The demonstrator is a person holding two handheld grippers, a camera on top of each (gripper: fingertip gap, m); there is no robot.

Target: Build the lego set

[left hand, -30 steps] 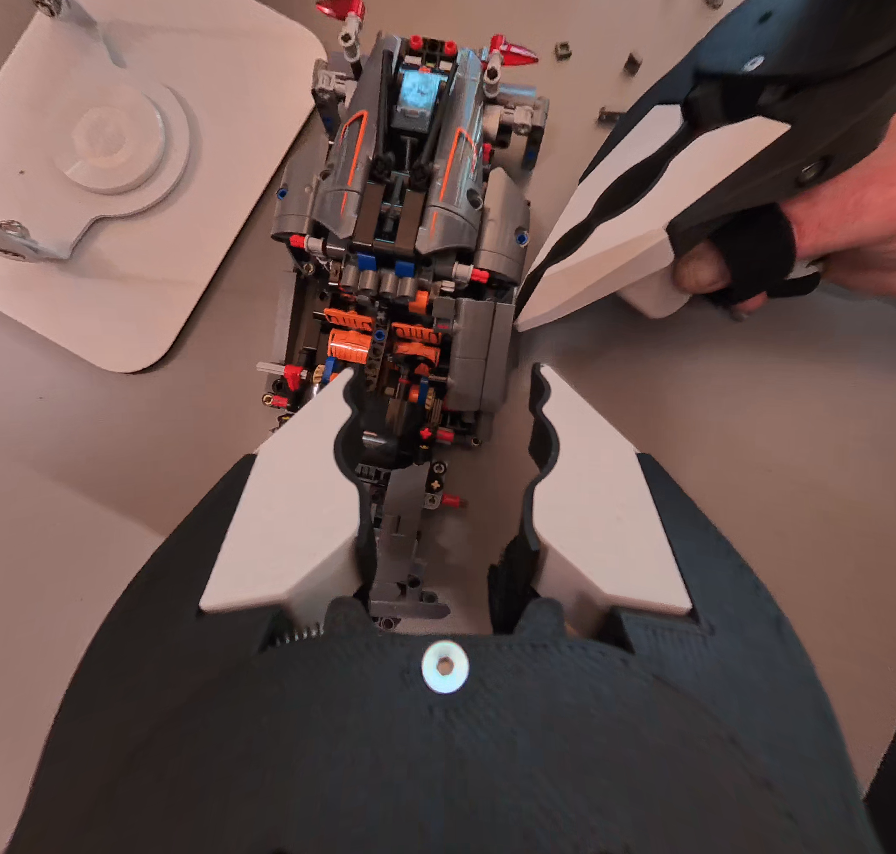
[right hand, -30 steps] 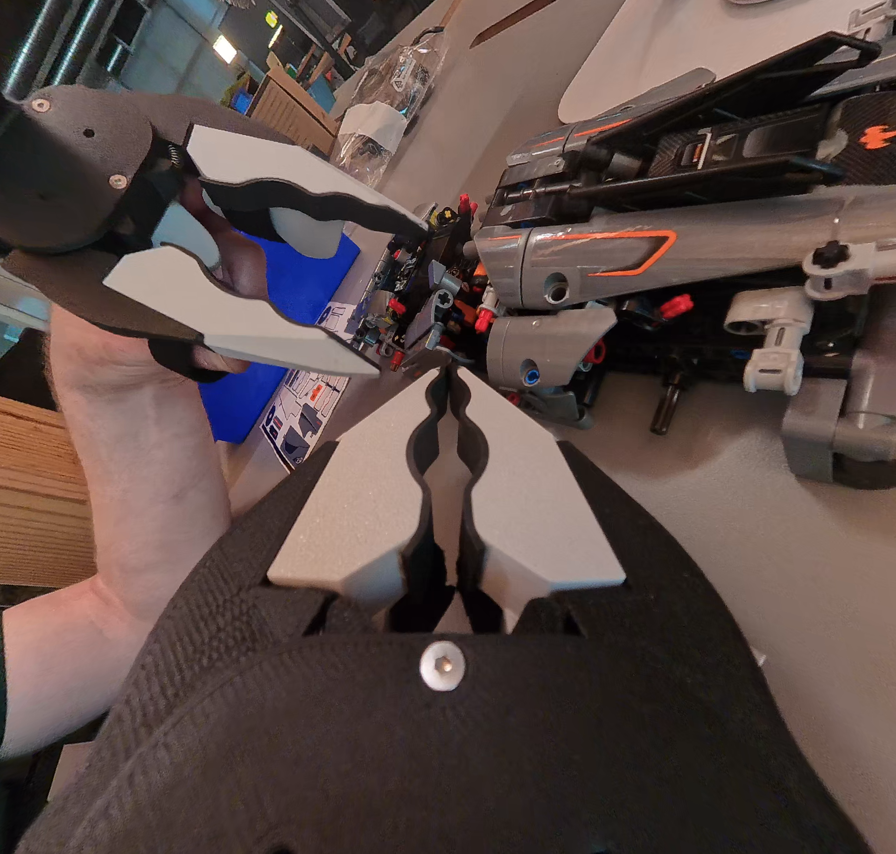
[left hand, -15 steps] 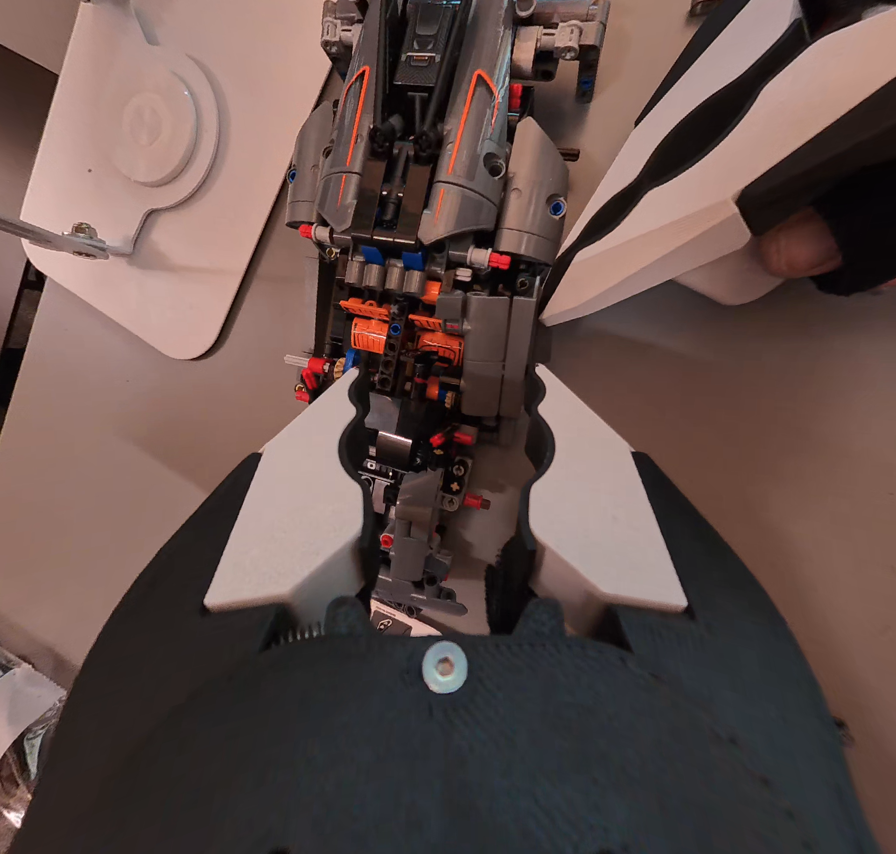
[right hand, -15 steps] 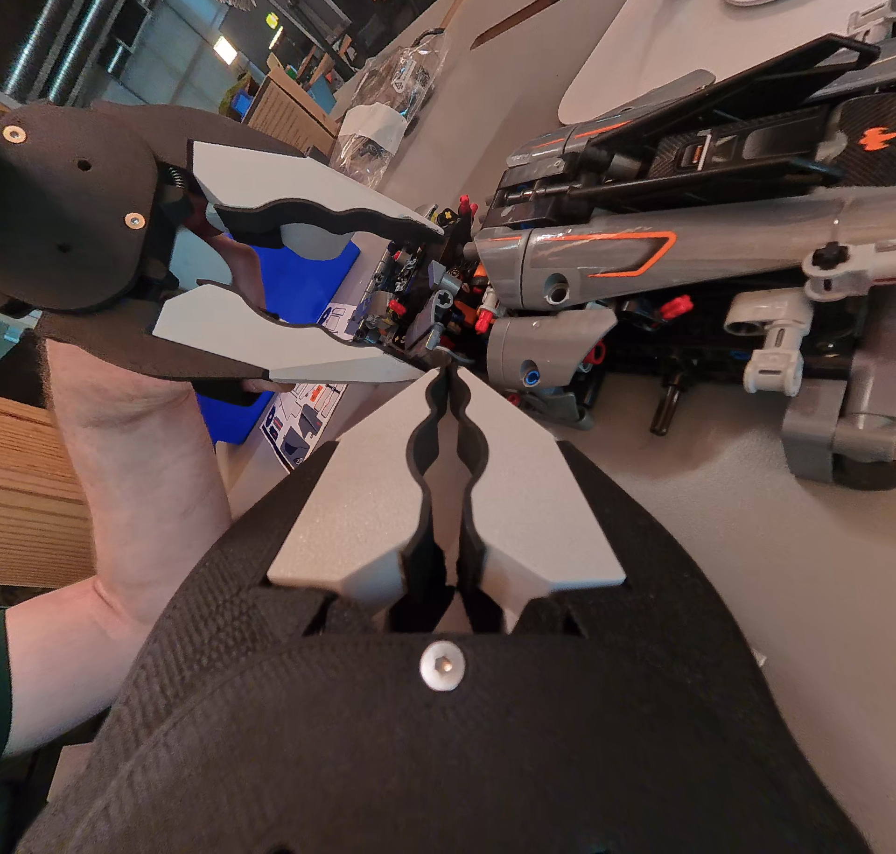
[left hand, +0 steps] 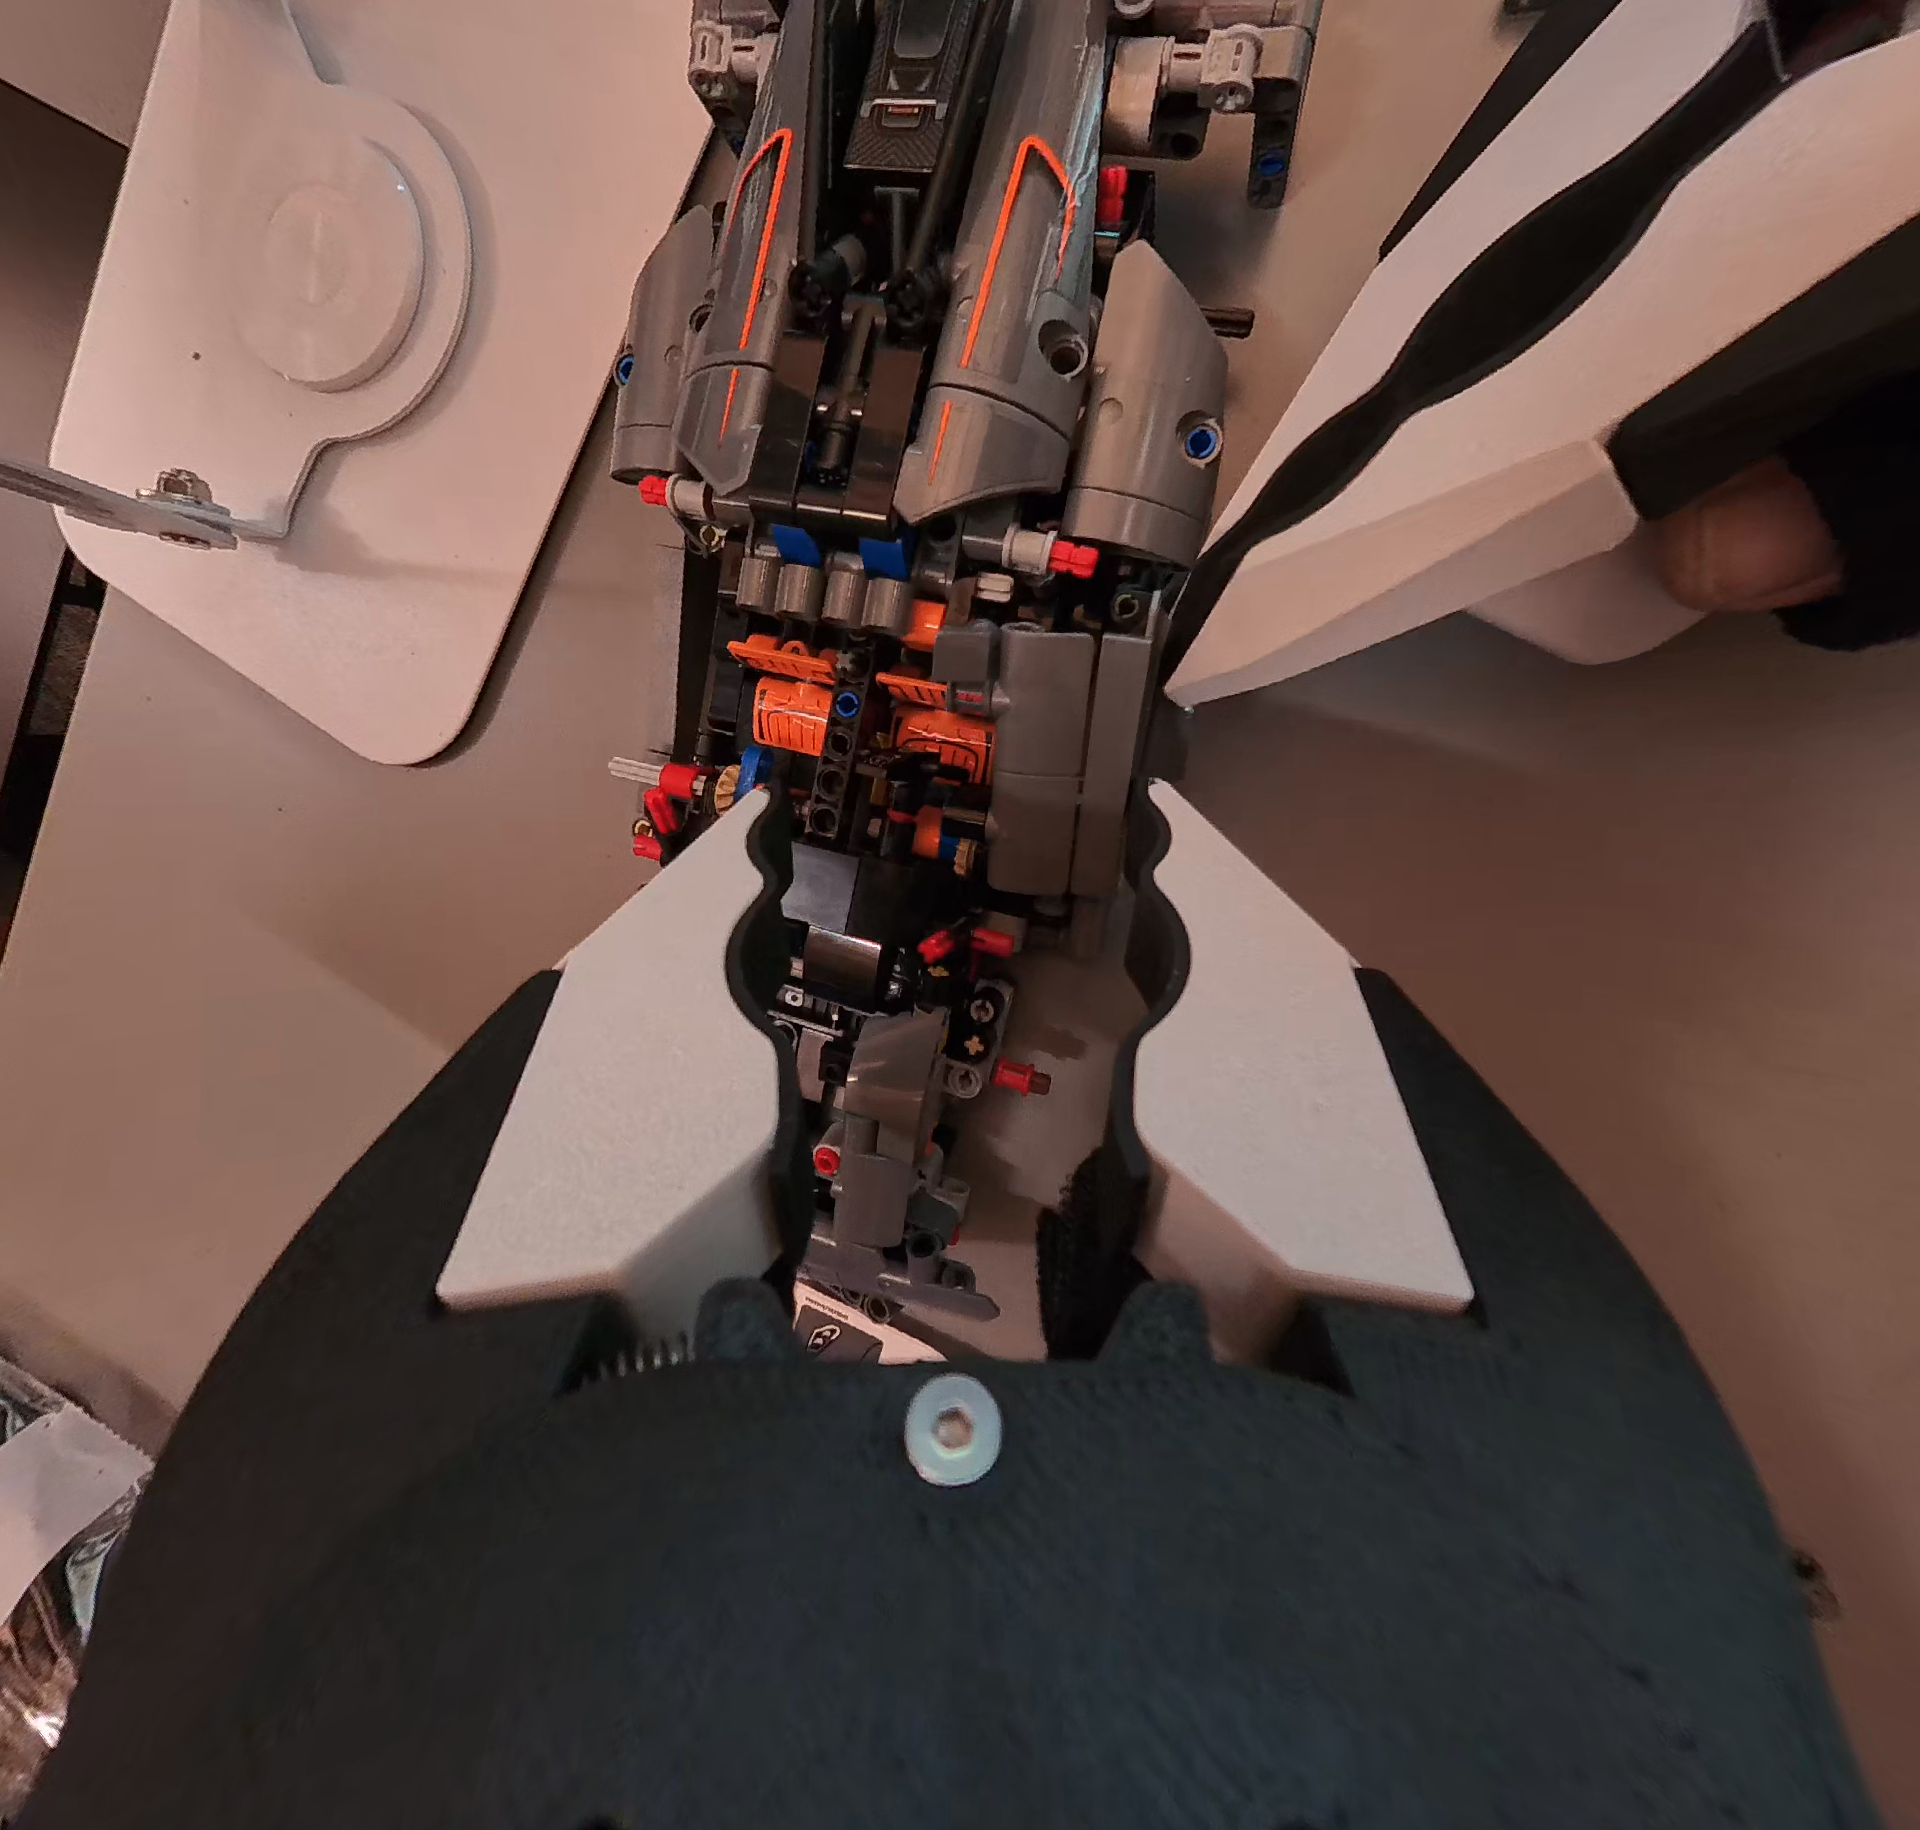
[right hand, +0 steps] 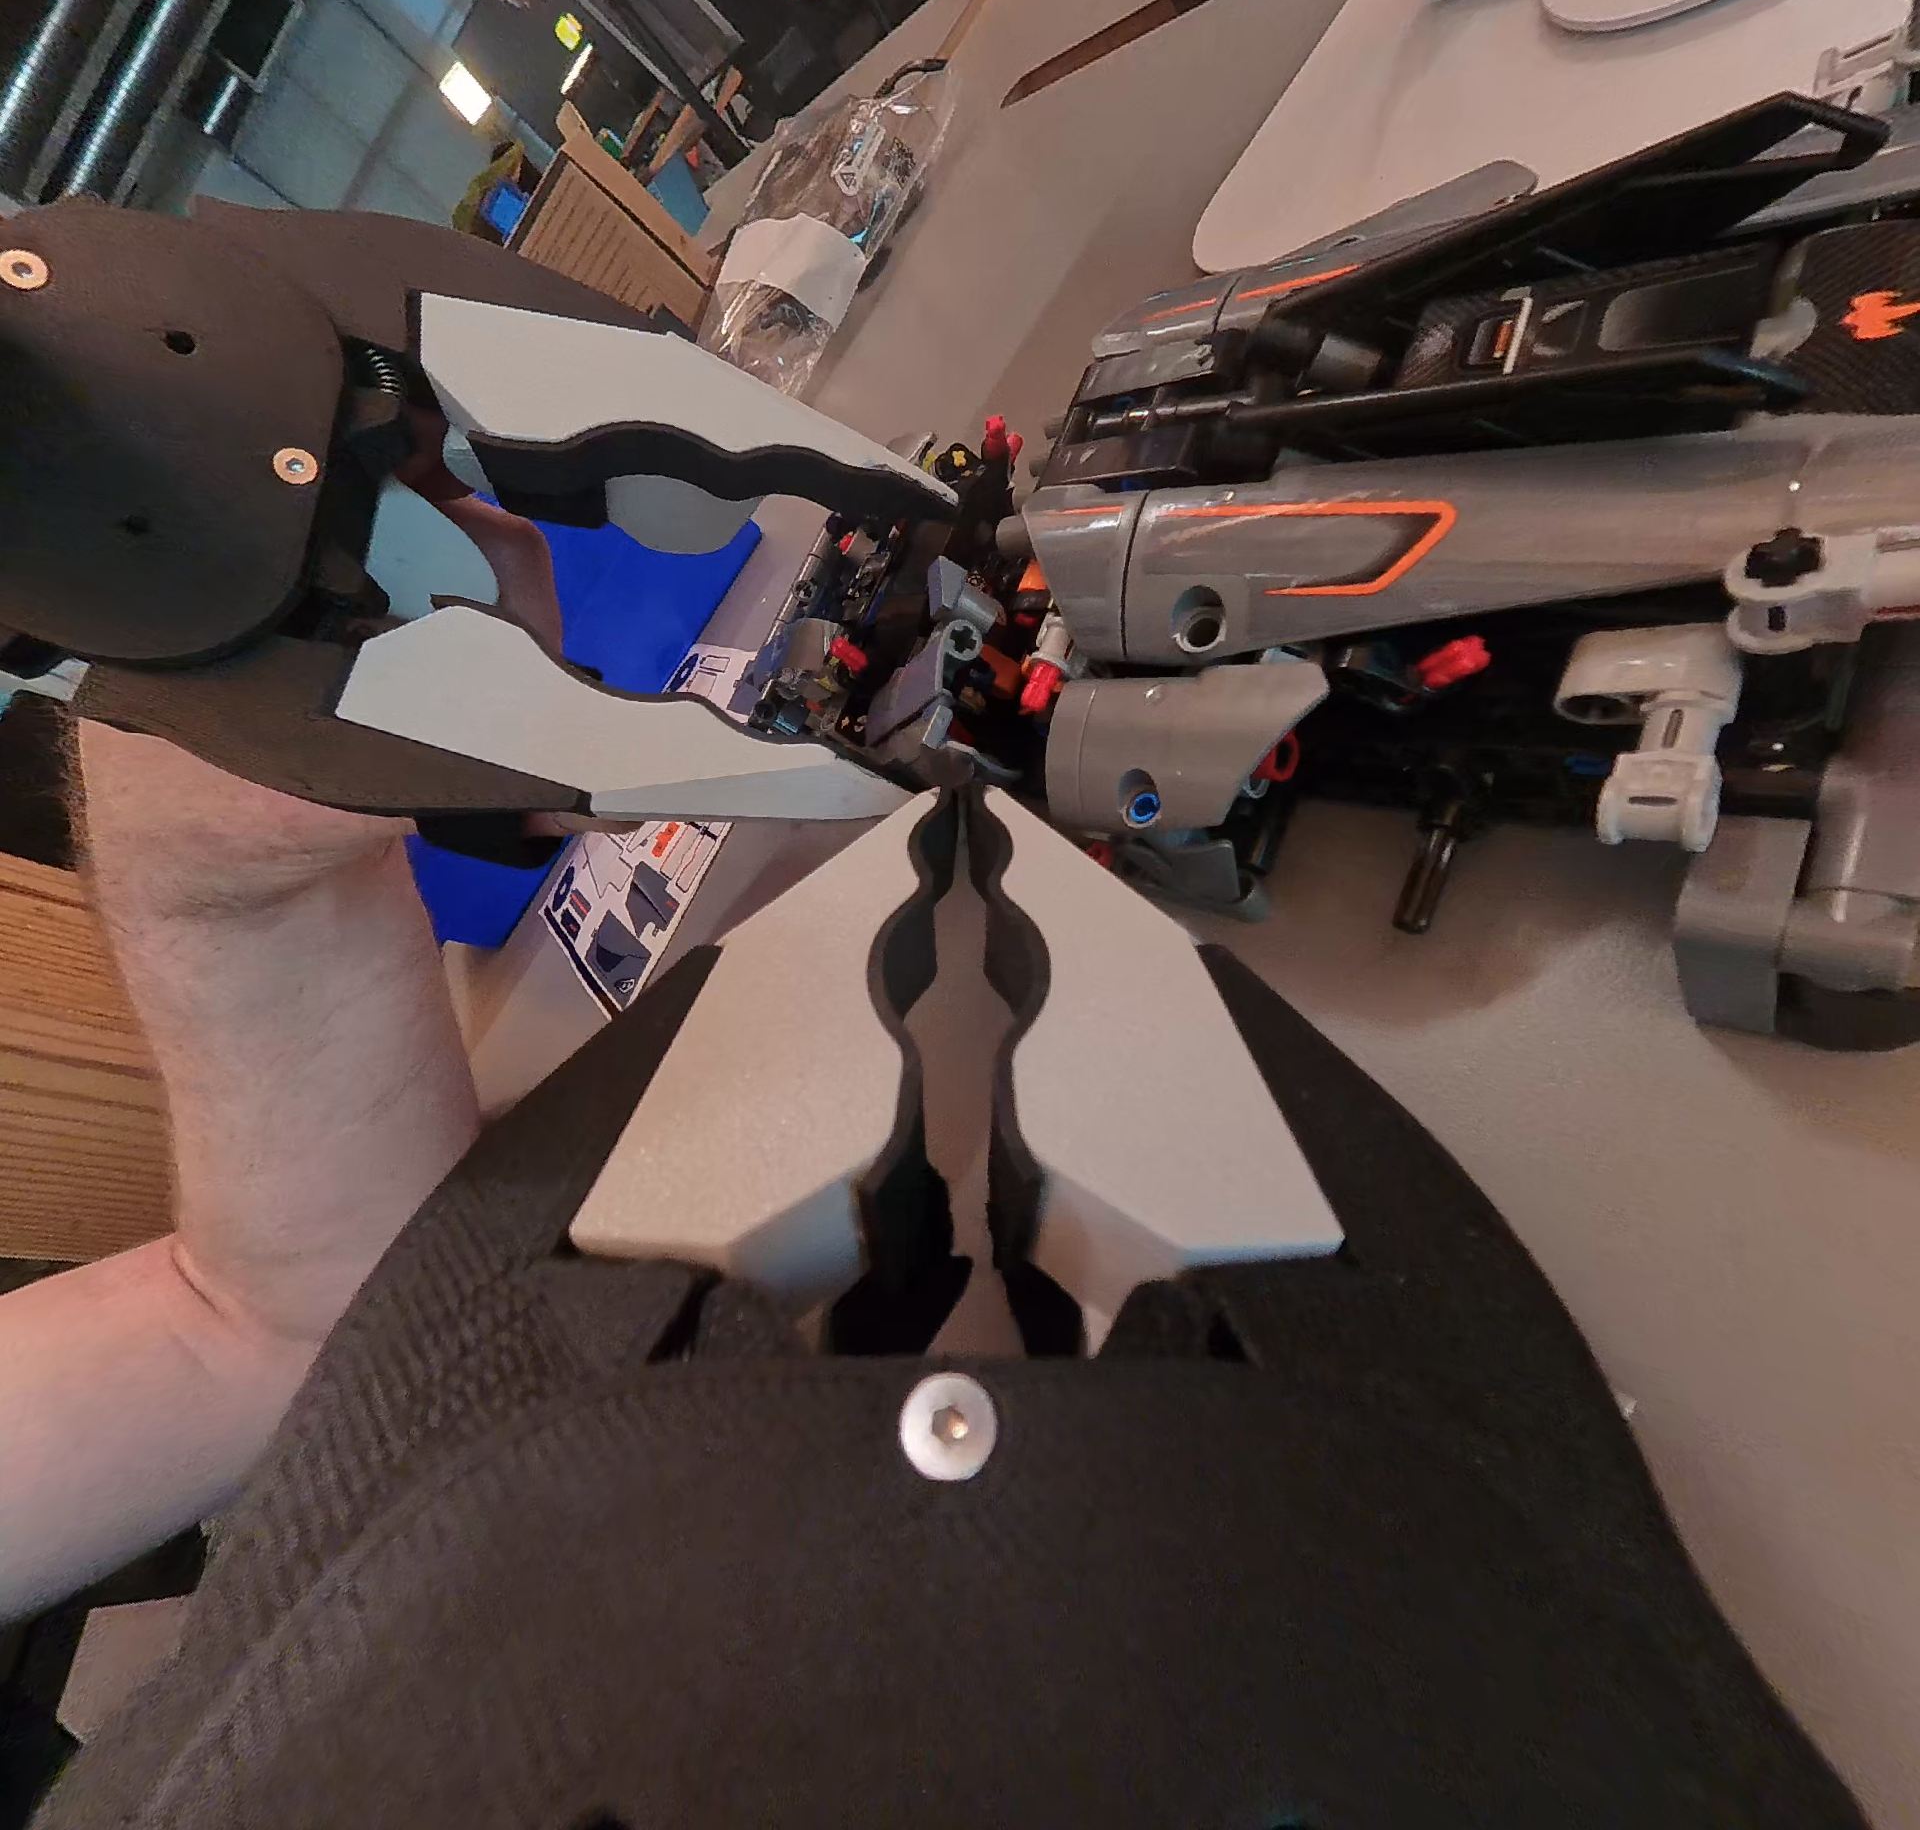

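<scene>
Two hand-held grippers meet at the narrow end of the lego model.

The left hand-held gripper (left hand: 951,814) is open wide, and its two fingers stand on both sides of the narrow end of the grey, black and orange lego model (left hand: 914,409), which lies on the worktop (left hand: 1507,949). If the fingers touch it, I cannot tell. The right hand-held gripper (right hand: 954,793) is closed with nothing visible between its fingers; its tips are against the side of the model, near the left one.
</scene>
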